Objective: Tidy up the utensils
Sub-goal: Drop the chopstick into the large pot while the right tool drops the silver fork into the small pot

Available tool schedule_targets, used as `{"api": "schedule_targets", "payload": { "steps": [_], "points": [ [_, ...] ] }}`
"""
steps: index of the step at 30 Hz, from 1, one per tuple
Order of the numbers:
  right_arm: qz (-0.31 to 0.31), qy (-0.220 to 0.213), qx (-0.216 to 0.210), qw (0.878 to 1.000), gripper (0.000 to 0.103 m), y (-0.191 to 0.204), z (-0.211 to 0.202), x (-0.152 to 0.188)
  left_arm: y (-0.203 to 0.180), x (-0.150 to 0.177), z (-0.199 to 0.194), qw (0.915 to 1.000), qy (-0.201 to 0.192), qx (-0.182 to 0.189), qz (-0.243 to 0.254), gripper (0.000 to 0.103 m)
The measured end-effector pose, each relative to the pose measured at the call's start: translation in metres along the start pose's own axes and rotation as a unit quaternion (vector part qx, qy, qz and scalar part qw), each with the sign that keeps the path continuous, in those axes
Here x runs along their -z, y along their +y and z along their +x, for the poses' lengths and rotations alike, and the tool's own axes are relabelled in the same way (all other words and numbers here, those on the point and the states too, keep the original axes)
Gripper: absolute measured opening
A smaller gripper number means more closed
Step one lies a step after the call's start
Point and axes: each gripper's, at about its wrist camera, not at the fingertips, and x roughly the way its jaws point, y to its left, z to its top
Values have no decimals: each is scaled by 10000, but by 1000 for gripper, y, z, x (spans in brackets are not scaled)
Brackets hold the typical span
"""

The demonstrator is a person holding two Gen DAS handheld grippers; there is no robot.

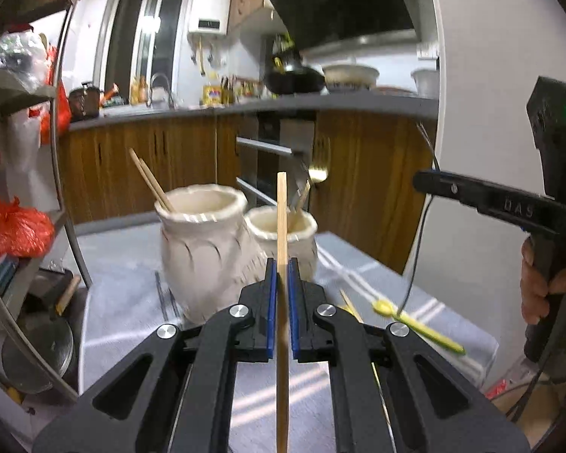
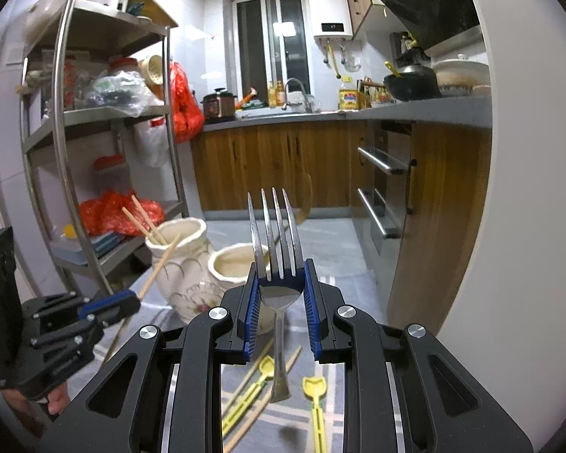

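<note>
My left gripper is shut on a wooden chopstick that stands upright between its blue pads, in front of two cream ceramic pots. The taller pot holds two chopsticks; the shorter pot beside it holds a fork and another utensil. My right gripper is shut on a steel fork, tines up, just before the shorter pot. In the right wrist view the left gripper appears at lower left with its chopstick slanting toward the taller pot.
On the grey striped cloth lie yellow plastic utensils and loose chopsticks; one yellow spoon shows in the left wrist view. A metal shelf rack stands to the left, wooden kitchen cabinets behind. A hand grips the right tool.
</note>
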Motion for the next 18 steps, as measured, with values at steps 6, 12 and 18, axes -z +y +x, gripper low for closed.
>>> {"api": "schedule_targets", "payload": {
  "steps": [6, 12, 18],
  "points": [
    [-123, -109, -53, 9999, 23, 12, 8, -23, 14, -32, 11, 9991, -416, 26, -15, 5],
    [-100, -255, -162, 9995, 22, 17, 24, -49, 27, -68, 34, 9968, -768, 60, -221, 5],
    [0, -455, -283, 9986, 22, 17, 42, -72, 48, -93, 52, 9915, -1152, 69, -594, 5]
  ]
}}
